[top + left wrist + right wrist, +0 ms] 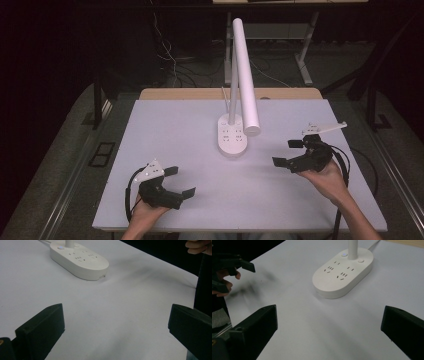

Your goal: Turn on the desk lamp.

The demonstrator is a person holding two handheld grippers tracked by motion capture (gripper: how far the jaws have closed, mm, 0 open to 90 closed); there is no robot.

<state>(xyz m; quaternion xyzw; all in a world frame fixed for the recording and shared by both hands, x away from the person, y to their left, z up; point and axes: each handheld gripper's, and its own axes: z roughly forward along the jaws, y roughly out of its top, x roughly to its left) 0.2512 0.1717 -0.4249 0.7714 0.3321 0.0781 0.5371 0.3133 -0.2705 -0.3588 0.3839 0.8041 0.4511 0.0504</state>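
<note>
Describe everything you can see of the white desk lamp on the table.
The desk lamp looks like smooth white plastic. Its oval base doubles as a power strip, with several socket groups and two small round buttons on top. A slim upright stem rises from the base's far end to a long tubular head that slants down toward the person. It stands centred on the white table, a white cord trailing behind, both grippers apart from it.

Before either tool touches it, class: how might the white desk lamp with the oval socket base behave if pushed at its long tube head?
The white desk lamp would probably tip: its tube head overhangs high above the oval base. The smooth plastic likely slides on the white table.
</note>
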